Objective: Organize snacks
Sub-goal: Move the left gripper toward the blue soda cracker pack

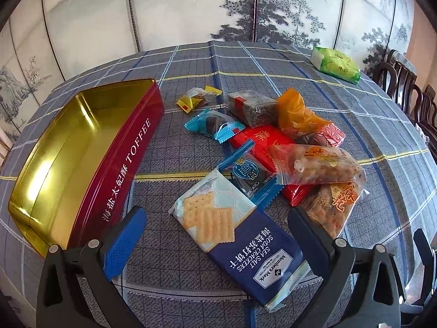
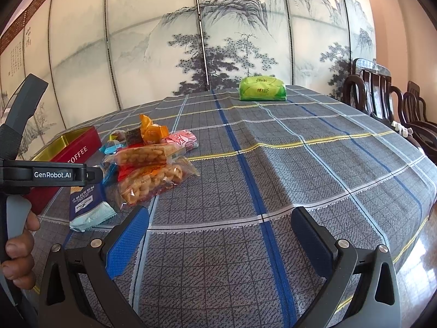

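Note:
A pile of snack packets lies on the checked tablecloth. A navy soda cracker packet lies nearest, between the fingers of my open left gripper, which hovers just above it. Behind it are a dark blue packet, a red packet, a peanut bag, a fried twist bag, an orange packet and small candies. An open red toffee tin with a gold inside stands to the left. My right gripper is open and empty over bare cloth, right of the pile.
A green tissue pack lies at the table's far side; it also shows in the left wrist view. Dark wooden chairs stand along the right edge. A painted folding screen stands behind the table. The left gripper's body is at the left.

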